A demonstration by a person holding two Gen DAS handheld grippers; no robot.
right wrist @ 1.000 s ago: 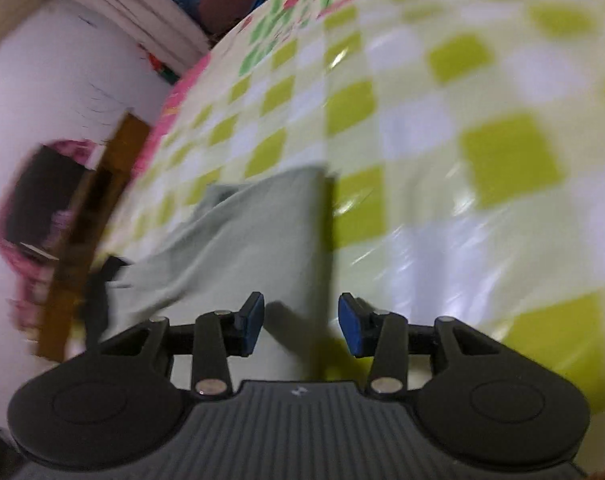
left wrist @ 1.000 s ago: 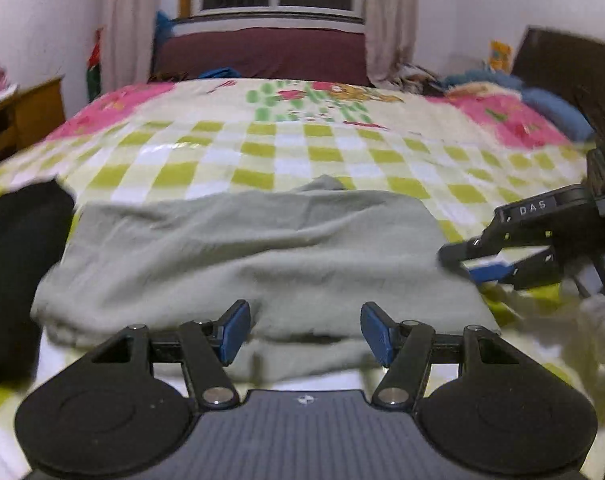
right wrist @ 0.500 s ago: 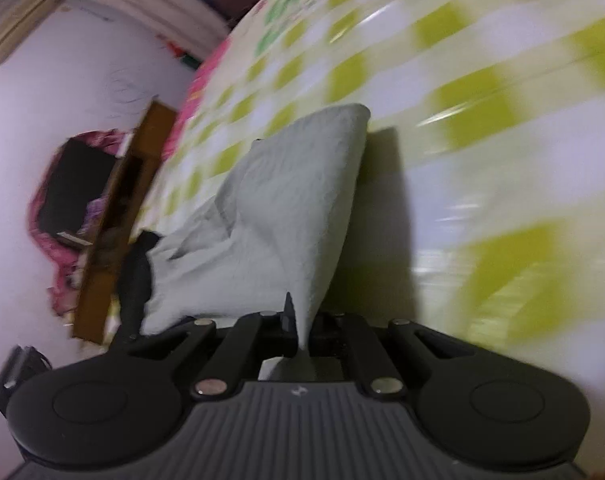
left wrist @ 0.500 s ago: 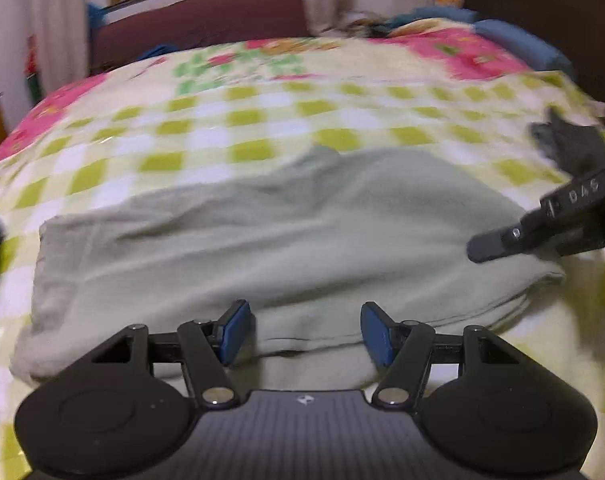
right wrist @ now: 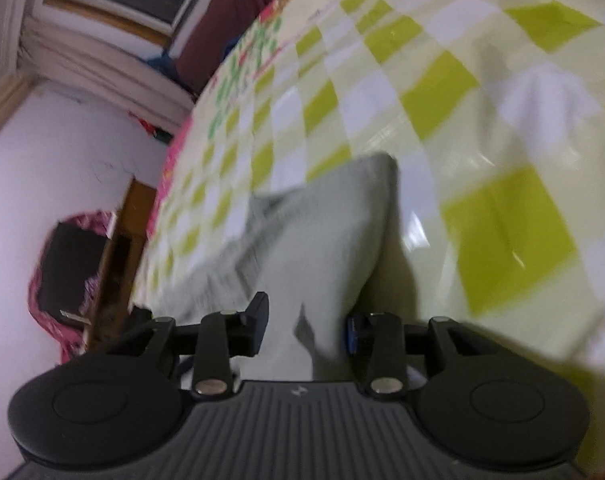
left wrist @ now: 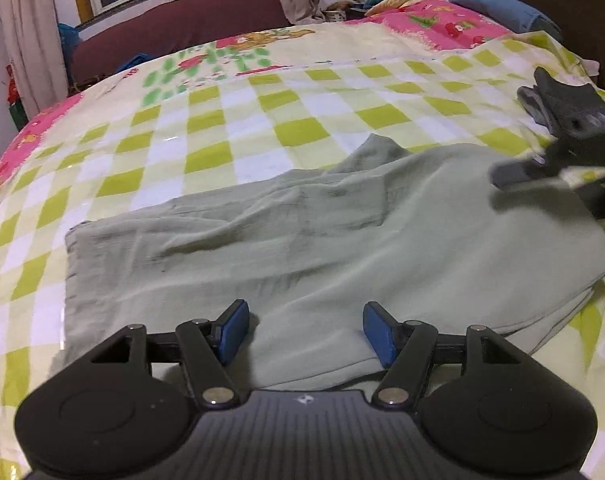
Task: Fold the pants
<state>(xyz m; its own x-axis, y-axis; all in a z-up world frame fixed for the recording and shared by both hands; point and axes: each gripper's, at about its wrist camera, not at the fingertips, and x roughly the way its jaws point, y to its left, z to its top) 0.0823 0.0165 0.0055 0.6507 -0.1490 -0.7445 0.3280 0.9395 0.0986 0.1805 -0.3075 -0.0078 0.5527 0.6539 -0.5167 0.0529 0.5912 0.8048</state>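
- Left wrist view: the pants point(left wrist: 302, 232), pale grey-green cloth, lie across the middle of the frame on a bed point(left wrist: 262, 120) covered in a green-and-white check sheet. They look folded into a long flat band, with creases at centre and a small peak of cloth sticking up at upper centre.
- The left gripper point(left wrist: 304, 330) sits at bottom centre over the near edge of the pants. Its blue-padded jaws stand wide apart and are opening; cloth lies under the gap, but neither pad presses on it.
- At the right edge of the frame, the right gripper point(left wrist: 542, 172) hangs over the right end of the pants, blurred.
- Handling, as a judgement: the cloth seems thin, light and limp. It will sag and drag when lifted, so a pinch at a hem or corner, through every layer, should hold best.

- Right wrist view: the picture is tilted and blurred. The pants point(right wrist: 314, 240) run from the bottom centre up to a rounded corner at mid-frame, with the check bed point(right wrist: 502, 120) to the right.
- The right gripper point(right wrist: 306, 326) at bottom centre has cloth between its jaws, which are part way apart and opening; the pads do not look pressed on it.
- Judged from this, the end here is being let go. The folded edge beside the jaws is the firmest place for a fresh hold.
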